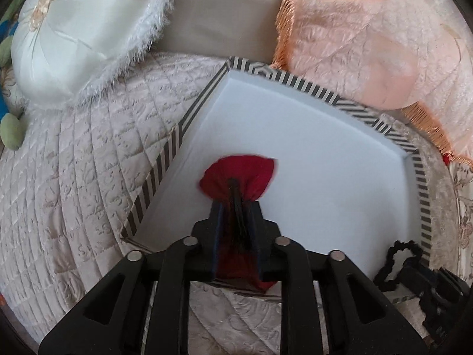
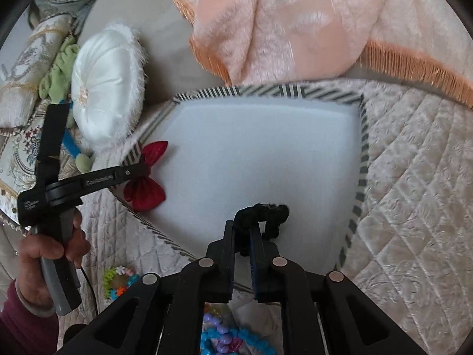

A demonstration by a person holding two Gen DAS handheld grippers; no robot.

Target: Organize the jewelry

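Over the striped-rim box with its pale foam floor (image 2: 266,153), both tools are down low and loaded. Left gripper (image 1: 235,204) has its fingers narrow around the pinched middle of the red fabric bow (image 1: 239,174), wings fanning out either side, so it can land flat near the box's left edge. Right gripper (image 2: 243,230) carries the black ruffled scrunchie (image 2: 266,211) between narrow fingers, low over the foam towards the near right, well apart from the bow. Whether either piece already rests on the foam, I can't tell. Motion blur softens the bow's edge. Colourful bead strands (image 2: 224,337) on the quilted bed cover (image 2: 414,177) peek out below, mostly hidden by the gripper body.
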